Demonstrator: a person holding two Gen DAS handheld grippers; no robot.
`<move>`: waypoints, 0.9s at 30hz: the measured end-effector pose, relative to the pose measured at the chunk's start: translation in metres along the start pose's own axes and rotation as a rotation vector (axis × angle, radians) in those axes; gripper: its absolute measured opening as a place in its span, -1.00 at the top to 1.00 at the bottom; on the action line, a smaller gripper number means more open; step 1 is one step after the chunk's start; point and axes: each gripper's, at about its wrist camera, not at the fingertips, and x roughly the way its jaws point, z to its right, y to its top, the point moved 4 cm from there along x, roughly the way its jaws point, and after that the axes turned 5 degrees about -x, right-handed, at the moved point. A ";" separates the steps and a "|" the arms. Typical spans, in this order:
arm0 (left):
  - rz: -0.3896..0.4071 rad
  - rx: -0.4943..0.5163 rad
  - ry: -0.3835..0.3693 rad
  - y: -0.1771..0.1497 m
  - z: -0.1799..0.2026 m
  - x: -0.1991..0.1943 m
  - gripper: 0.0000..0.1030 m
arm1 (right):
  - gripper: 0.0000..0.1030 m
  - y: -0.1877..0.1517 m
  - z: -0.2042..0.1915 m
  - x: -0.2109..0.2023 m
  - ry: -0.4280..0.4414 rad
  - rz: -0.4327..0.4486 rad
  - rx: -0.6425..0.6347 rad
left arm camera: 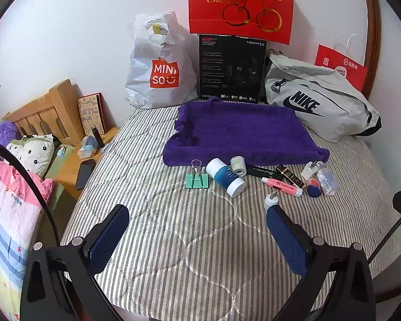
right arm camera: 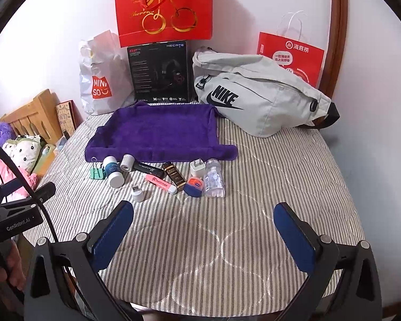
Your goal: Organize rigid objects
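task looks barely started, imo. both grippers hover over the striped bedspread (left arm camera: 173, 240), empty: left gripper (left arm camera: 197, 230) w/ fingers spread wide, right gripper (right arm camera: 203, 227) same, nothing between the pads. purple towel (right arm camera: 157, 131) lies flat near the wall w/ nothing on it, prob the drop spot. all small items sit in a loose row just in front of it: green clip (left arm camera: 197, 180), blue-white bottle (left arm camera: 226, 176), pink marker (left arm camera: 282, 186), white charger plug (right arm camera: 196, 168), clear pill bottle (right arm camera: 214, 179), usb adapter (right arm camera: 138, 194) nearest. everything left to sort.
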 end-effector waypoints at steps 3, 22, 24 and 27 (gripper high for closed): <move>-0.002 0.001 -0.002 0.001 0.001 0.001 -1.00 | -0.99 0.000 0.000 0.000 0.002 -0.001 0.001; -0.014 -0.005 0.003 0.002 0.003 0.003 -1.00 | -1.00 -0.001 -0.001 0.004 0.000 -0.008 0.001; -0.013 -0.006 0.004 0.002 0.003 0.003 -1.00 | -0.99 -0.002 -0.001 0.005 -0.002 -0.010 0.002; -0.015 -0.004 0.001 0.002 0.002 0.004 -1.00 | -0.99 -0.002 -0.001 0.006 -0.002 -0.013 0.004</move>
